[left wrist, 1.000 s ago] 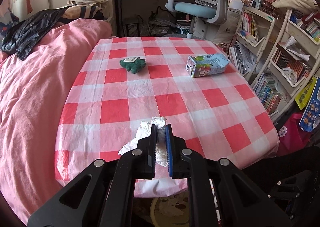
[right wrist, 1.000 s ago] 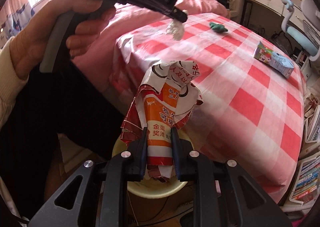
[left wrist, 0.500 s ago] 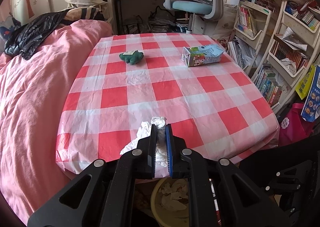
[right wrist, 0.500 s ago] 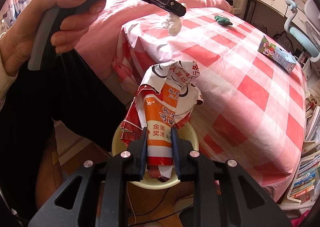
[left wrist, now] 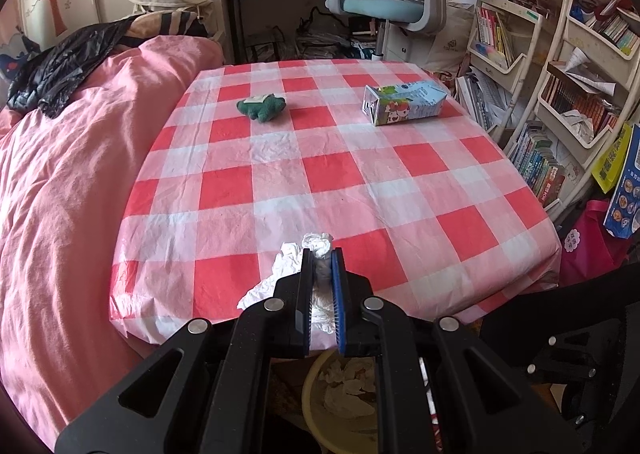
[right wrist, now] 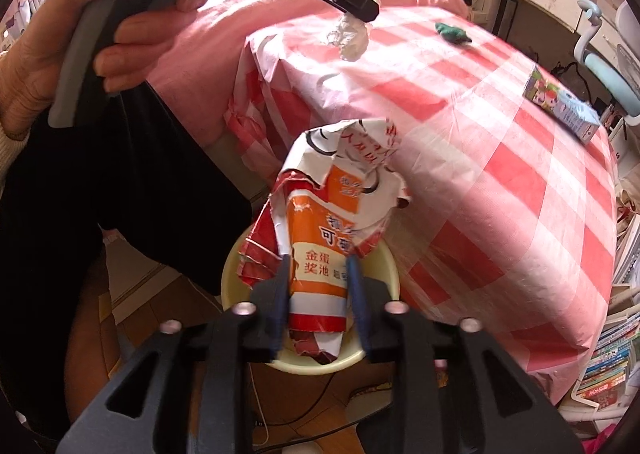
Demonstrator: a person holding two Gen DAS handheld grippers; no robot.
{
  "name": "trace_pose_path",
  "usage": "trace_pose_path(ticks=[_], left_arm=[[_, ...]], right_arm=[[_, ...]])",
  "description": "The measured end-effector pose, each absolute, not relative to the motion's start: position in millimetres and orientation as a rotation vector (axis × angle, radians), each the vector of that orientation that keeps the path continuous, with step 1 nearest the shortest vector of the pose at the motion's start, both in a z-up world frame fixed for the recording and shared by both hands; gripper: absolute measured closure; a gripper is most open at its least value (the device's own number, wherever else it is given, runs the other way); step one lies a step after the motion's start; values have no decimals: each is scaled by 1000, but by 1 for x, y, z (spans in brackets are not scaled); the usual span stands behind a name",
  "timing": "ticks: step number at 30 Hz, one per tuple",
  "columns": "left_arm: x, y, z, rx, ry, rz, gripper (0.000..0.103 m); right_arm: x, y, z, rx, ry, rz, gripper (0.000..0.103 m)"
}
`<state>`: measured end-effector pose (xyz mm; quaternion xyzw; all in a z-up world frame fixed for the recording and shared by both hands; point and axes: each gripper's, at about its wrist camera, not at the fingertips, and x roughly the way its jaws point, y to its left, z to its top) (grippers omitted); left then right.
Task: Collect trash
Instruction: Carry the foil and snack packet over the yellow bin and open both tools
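Left gripper [left wrist: 322, 254]: clamped tight on a crumpled white tissue [left wrist: 317, 244], which bulges past the fingertips and spills out to the gripper's left side.
Left gripper seen from the right wrist camera: the person's left hand [right wrist: 120, 19] grips its handle, and the tissue wad hangs from the tip above the table's near corner.
Right gripper [right wrist: 316, 266]: its fingers look slightly parted and blurred at the sides of a torn orange, red and white paper wrapper [right wrist: 332, 230]; whether they press the wrapper I cannot tell.
Yellow waste bin [right wrist: 232, 274]: directly beneath the right gripper and the wrapper; in the left wrist view it sits below the left gripper, with white crumpled paper inside.
Table with red-and-white checked cloth [left wrist: 340, 173]: ahead of both grippers.
Milk carton [left wrist: 404, 101]: lying on its side, far ahead and right of the left gripper.
Green plush toy [left wrist: 262, 107]: far ahead, slightly left of the left gripper, well apart from the carton.
Pink bedding [left wrist: 60, 193]: left of the table.
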<state>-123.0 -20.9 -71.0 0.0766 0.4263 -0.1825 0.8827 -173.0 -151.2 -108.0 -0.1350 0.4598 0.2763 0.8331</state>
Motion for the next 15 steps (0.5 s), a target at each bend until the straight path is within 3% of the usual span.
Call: trace_pose_path(ticks=[4, 6, 10, 15], left_arm=[[-134, -24, -98, 108, 1054, -455, 93], [-142, -28, -112, 117, 1120, -476, 87], [-153, -30, -110, 182, 1064, -429, 66], [-154, -26, -87, 179, 923, -353, 55]], right_arm=[[-173, -154, -107, -291, 970, 561, 48], [-173, -160, -101, -270, 945, 535, 43], [-173, -170, -93, -243, 905, 493, 37], [-176, -175, -79, -271, 839, 466, 29]])
